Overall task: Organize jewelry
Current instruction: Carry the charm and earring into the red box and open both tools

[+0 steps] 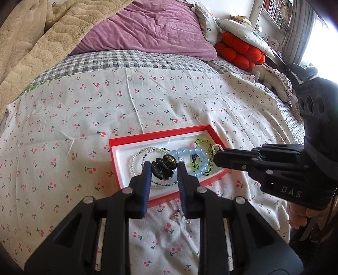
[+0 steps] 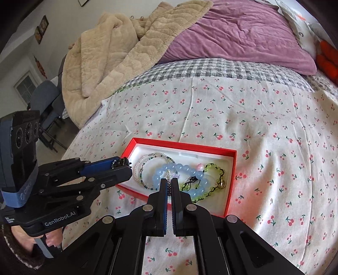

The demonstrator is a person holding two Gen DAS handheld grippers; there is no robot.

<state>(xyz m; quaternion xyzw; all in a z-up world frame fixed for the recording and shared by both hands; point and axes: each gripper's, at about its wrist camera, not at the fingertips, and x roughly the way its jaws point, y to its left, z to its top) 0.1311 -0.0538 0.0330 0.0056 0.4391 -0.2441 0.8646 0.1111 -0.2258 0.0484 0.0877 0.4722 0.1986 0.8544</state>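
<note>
Black hair clip [image 1: 162, 168] in left claw [image 1: 164, 169], right claw [image 2: 169, 183] pinching pearls [image 2: 169, 174]

Glossy blue beads [image 1: 191, 157], matt cardboard tray [image 1: 135, 139]

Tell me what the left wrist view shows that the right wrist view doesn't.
Only the left wrist view: a black claw hair clip between the left gripper fingers, a small trinket on the sheet near the box, and bookshelves. Only the right wrist view: a beige blanket's full spread and a chair. Both: the red box holding the blue bead bracelet.
</note>
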